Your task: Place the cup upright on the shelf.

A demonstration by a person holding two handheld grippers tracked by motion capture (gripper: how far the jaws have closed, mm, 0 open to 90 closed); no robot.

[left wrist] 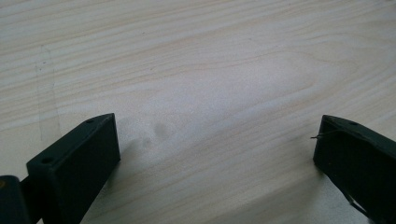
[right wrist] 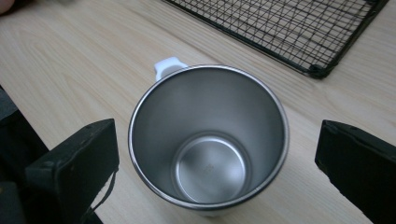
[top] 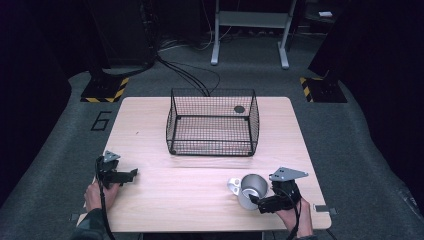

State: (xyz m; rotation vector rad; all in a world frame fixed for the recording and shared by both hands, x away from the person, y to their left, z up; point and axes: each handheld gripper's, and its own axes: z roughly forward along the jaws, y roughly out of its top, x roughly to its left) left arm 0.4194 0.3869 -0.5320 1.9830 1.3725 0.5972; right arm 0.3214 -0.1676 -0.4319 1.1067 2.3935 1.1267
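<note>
Spread wide, the right claw (right wrist: 217,154) straddles the steel mug (right wrist: 210,140); closing off-centre could tip it. Left claw (left wrist: 215,154) idles apart.

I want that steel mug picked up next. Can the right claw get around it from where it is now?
Probably yes. The right claw is open, its jaws standing either side of the steel mug with a gap on both sides. Nothing lies between them; the wire basket sits farther back on the table.

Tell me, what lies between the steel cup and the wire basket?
Nothing: in the high view, only bare wooden table lies between the cup and the basket.
</note>
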